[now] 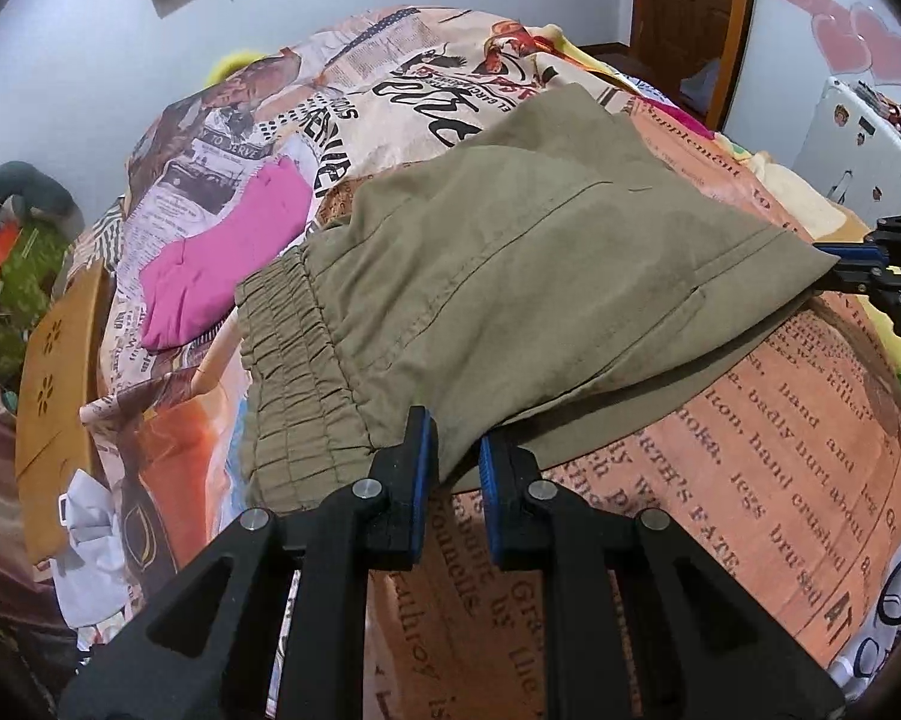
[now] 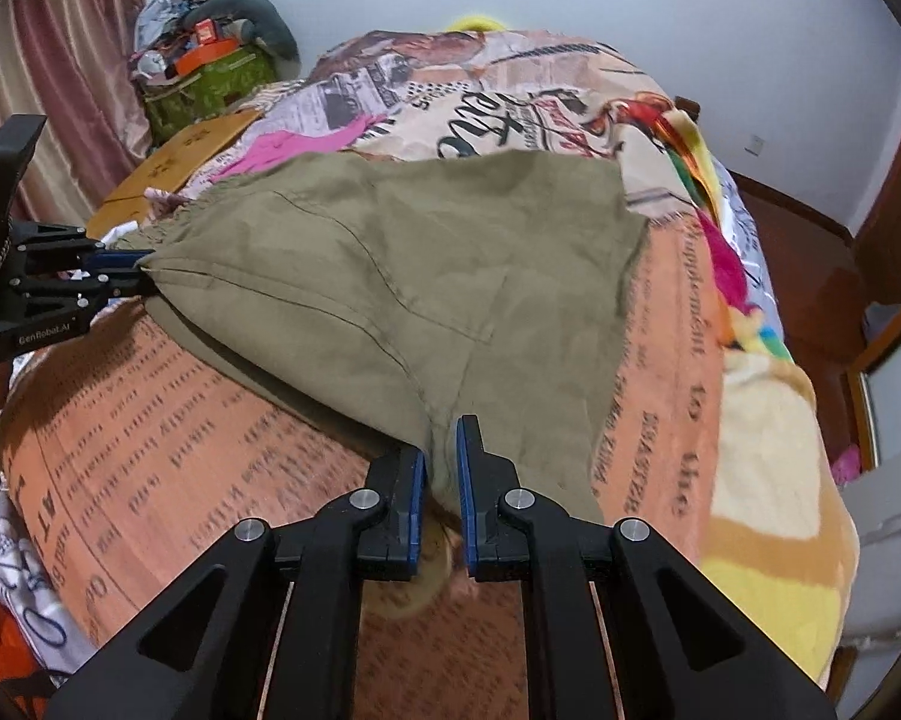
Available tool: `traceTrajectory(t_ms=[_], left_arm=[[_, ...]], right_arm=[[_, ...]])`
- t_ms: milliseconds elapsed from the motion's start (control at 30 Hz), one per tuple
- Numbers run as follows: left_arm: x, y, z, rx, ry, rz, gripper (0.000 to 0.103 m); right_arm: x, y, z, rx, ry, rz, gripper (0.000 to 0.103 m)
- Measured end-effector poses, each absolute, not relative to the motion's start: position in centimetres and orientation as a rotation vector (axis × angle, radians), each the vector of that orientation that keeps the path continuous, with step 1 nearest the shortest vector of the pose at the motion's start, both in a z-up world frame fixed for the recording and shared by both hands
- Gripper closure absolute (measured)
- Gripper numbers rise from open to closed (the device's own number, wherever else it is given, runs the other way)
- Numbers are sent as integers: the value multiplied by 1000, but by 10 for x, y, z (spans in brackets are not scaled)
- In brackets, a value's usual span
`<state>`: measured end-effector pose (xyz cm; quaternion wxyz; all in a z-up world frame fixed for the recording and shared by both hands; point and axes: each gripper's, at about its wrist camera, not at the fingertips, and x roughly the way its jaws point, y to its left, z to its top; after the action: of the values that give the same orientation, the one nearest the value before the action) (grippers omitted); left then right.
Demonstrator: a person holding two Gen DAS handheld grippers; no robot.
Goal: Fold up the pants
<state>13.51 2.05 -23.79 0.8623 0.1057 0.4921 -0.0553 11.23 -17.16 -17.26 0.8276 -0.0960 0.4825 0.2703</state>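
Where the left wrist view looks down over the bed, a pink garment (image 1: pixel 222 258) lies on the newspaper-print bedspread (image 1: pixel 750 450) just beyond the elastic waistband (image 1: pixel 294 360) of the olive pants (image 1: pixel 510 276), and a wooden board (image 1: pixel 54 396) sits off the bed's left edge — neither touches the pants. The pants rest on the bedspread, their long axis running from the waistband at left toward the far right. The left gripper (image 1: pixel 455 456) is clenched on the near edge beside the waistband; the right gripper (image 1: pixel 852 270) pinches the right-hand corner.

In the right wrist view the pants (image 2: pixel 420 276) spread across the middle of the bed, waistband end at left. The right gripper (image 2: pixel 441 450) is clamped on a bunched fold of cloth — the left gripper (image 2: pixel 120 276) grips the left end. A cluttered green bag (image 2: pixel 210 84) stands beyond the bed, well apart.
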Motion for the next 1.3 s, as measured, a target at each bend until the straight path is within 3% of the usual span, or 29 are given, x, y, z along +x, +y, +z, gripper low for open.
traceTrajectory(t_ms=[200,267,300,333,500,633,900,1000,1033,1133,1200,1300], left_arm=[[125,33,-225,147,1045,-128,76],[120,40,-217,133,1028,-101,59],[117,44,-212,134,1011,-78,46],[114,48,-208,130,994,-62,42],[108,78,-192,38,965,-7,40],[117,105,-194,-51,978,65,35],[140,117,-224,-134,1056,91,34],[140,110,-235,-102,1065,101,29],[138,109,-236,-83,1057,112,24],[135,105,-238,-34,1034,138,19],[136,106,-239,-34,1034,144,17],[136,112,-240,-48,1034,155,16]], right_arm=[[103,-191,-163,-138,1038,550,80],[102,-196,-159,-105,1036,541,73],[101,-198,-156,-85,1036,539,71],[101,-201,-153,-65,1029,537,68],[99,-202,-140,-32,988,531,65],[101,-208,-139,-10,959,484,51],[116,-229,-177,132,1081,401,50],[117,-230,-190,161,1115,414,53],[117,-230,-192,165,1110,417,64],[118,-229,-198,191,1122,413,75],[118,-228,-202,176,1119,396,90],[113,-226,-198,126,1073,395,94]])
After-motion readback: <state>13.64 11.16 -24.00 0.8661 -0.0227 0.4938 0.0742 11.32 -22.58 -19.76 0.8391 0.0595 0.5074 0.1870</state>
